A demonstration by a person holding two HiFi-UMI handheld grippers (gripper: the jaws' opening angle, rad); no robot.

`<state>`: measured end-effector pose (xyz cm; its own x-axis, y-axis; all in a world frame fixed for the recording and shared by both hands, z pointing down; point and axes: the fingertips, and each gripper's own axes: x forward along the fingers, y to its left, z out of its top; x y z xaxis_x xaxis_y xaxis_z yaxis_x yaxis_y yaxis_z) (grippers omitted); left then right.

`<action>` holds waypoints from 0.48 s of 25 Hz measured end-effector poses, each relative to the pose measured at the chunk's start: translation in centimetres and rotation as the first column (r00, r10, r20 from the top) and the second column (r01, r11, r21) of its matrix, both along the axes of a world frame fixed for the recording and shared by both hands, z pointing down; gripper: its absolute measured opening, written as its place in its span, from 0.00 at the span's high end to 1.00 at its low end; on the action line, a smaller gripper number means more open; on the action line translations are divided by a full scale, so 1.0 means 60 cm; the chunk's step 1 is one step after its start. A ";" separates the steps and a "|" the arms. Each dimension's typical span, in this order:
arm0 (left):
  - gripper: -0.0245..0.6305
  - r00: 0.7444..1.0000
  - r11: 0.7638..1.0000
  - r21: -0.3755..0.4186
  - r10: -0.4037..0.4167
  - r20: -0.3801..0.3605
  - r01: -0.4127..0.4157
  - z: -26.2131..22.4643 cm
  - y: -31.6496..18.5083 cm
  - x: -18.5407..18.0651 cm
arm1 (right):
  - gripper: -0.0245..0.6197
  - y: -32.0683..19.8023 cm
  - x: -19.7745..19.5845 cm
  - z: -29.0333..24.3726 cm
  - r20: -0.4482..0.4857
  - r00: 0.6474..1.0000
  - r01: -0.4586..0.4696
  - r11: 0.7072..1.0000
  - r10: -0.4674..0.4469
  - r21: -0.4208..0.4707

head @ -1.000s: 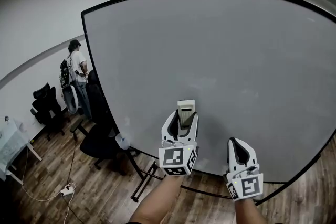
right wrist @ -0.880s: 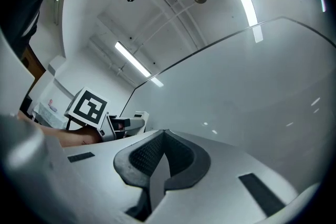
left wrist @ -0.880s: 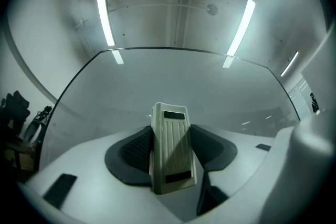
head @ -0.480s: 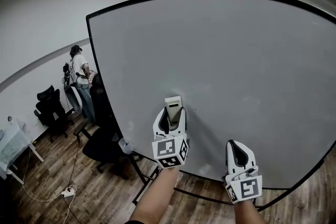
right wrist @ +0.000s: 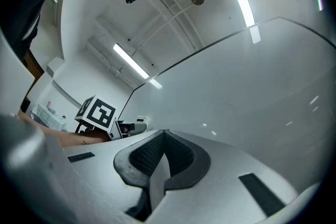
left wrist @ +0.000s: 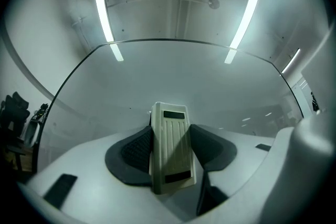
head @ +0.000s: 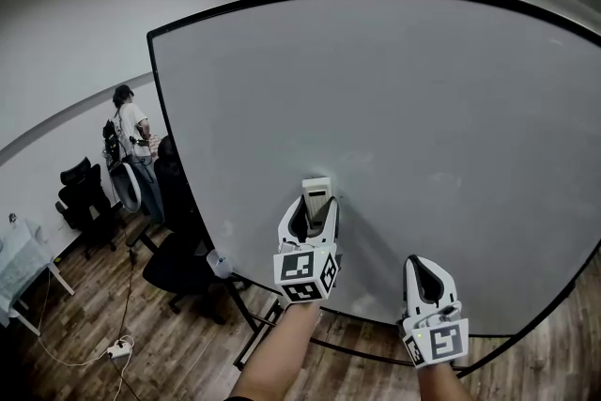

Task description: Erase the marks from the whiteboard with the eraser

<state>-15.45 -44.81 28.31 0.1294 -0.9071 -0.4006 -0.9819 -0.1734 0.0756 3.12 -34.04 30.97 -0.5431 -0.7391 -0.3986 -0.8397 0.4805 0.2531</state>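
A large black-framed whiteboard (head: 404, 108) fills the head view; I make out no marks on it. My left gripper (head: 314, 207) is shut on a cream ribbed eraser (head: 315, 193), whose far end is at the board's lower part. In the left gripper view the eraser (left wrist: 171, 147) stands upright between the dark pads (left wrist: 137, 148), with the board (left wrist: 173, 76) behind it. My right gripper (head: 427, 277) hangs lower right near the board's bottom edge, shut and holding nothing. In the right gripper view its jaws (right wrist: 160, 157) meet, and the left gripper's marker cube (right wrist: 97, 112) shows at left.
A person (head: 127, 141) stands far left by the wall. Black office chairs (head: 83, 192) and a table corner (head: 19, 263) stand on the wooden floor. A white power strip with cable (head: 115, 349) lies on the floor. The board's stand legs (head: 254, 324) are below my left gripper.
The left gripper with the eraser slid left and slightly down across the board's lower part, then shifted a little back to the right. The right gripper stayed low and barely moved.
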 end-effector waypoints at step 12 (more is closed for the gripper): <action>0.59 0.994 0.996 -0.004 0.086 0.067 -0.086 0.001 0.001 0.077 | 0.93 0.013 0.029 -0.008 0.021 0.999 -0.048 0.999 0.048 0.020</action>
